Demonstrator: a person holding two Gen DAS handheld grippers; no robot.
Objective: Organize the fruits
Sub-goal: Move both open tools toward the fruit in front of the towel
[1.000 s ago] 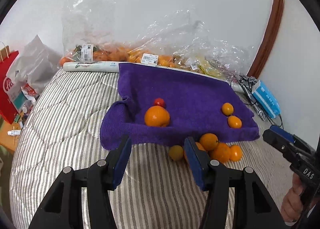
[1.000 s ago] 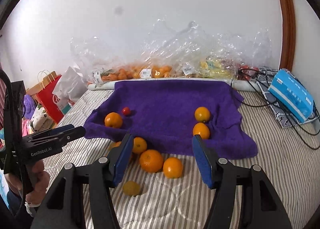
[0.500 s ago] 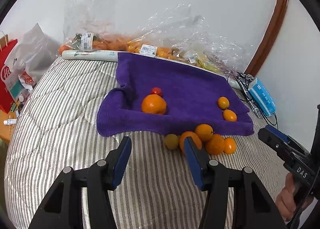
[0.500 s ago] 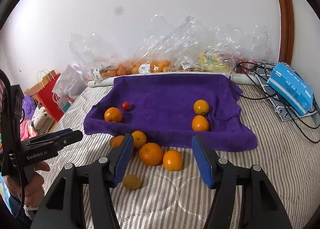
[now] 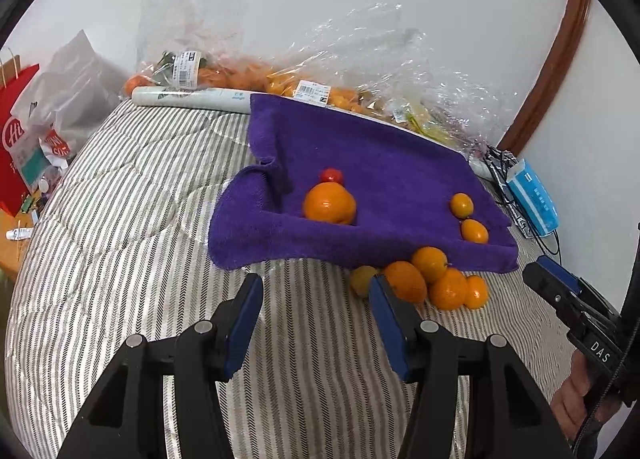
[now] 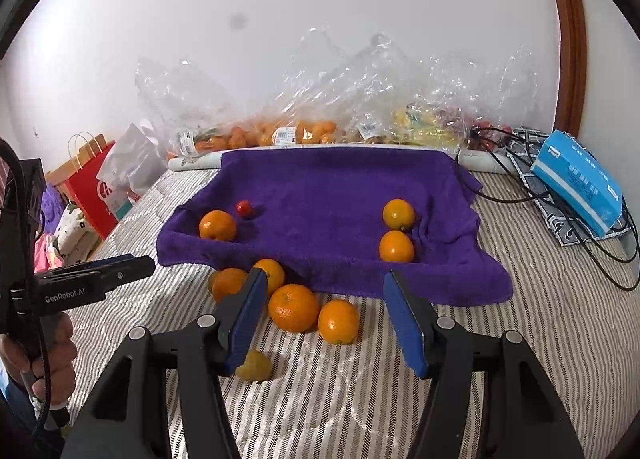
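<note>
A purple towel (image 5: 384, 171) (image 6: 332, 195) lies on the striped bed. On it sit a large orange (image 5: 329, 203) (image 6: 217, 225), a small red fruit (image 5: 331, 175) (image 6: 243, 208) and two small oranges (image 5: 462, 205) (image 6: 398, 214). Several oranges (image 5: 430, 279) (image 6: 294, 307) and a yellowish fruit (image 5: 362, 279) (image 6: 254, 366) cluster on the bed at the towel's front edge. My left gripper (image 5: 314, 319) is open and empty, hovering left of the cluster. My right gripper (image 6: 326, 317) is open and empty, above the cluster.
Clear plastic bags of fruit (image 6: 304, 131) lie along the wall behind the towel. A blue box (image 6: 576, 179) and black cables (image 6: 600, 235) lie at the right. A red paper bag (image 5: 16, 139) stands off the bed's left edge.
Both grippers have pulled back and tilted, so the towel and fruit sit slightly farther away. Both stay open. No fruit has moved.
</note>
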